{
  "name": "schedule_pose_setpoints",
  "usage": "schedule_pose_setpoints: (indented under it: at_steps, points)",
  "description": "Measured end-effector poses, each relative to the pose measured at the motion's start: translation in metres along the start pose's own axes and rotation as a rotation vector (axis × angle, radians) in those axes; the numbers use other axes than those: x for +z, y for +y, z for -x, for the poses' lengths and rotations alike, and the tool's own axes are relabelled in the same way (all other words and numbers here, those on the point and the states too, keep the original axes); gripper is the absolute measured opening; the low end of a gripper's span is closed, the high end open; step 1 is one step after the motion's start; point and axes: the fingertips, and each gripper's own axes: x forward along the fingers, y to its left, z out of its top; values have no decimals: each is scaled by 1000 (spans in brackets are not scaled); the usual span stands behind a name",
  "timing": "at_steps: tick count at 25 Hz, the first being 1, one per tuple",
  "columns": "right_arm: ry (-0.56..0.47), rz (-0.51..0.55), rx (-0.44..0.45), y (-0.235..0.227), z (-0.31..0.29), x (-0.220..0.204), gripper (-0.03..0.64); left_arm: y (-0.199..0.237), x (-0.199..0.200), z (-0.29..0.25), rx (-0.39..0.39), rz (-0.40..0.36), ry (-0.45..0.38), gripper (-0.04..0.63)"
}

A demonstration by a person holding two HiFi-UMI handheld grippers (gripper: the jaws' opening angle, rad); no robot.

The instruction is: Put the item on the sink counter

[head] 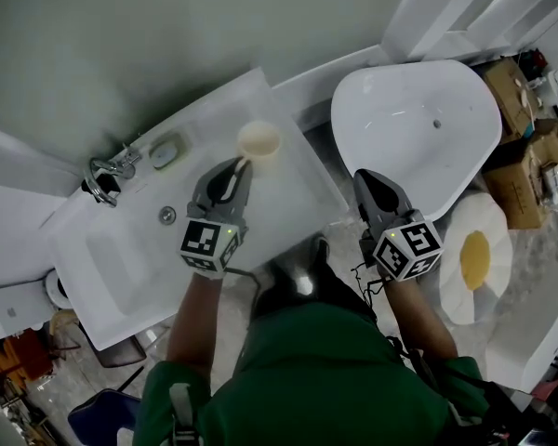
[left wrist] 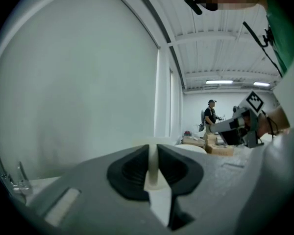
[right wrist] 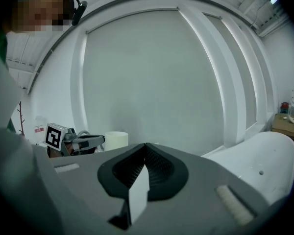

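- Cream cup (head: 259,141) at far right of sink counter (head: 293,191), rim pinched by left gripper (head: 238,165).
- Only left gripper view shows thin wall squeezed between pads (left wrist: 132,173).
- Right gripper (head: 368,184) pressed together, empty, right of counter, beside white tub (head: 418,110).

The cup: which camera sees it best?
The head view: the whole cream cup shows from above, rim pinched by the left tool. The left gripper view shows only a rim sliver; the right gripper view shows its side, small.
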Motion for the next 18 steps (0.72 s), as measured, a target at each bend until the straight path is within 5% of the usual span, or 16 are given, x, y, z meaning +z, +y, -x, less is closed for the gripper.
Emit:
schedule_pose_setpoints:
  at_steps: [18]
  points:
    - [106,-44,24,-80,-55,-29,-3,26,-98,-102,47,23,145,43]
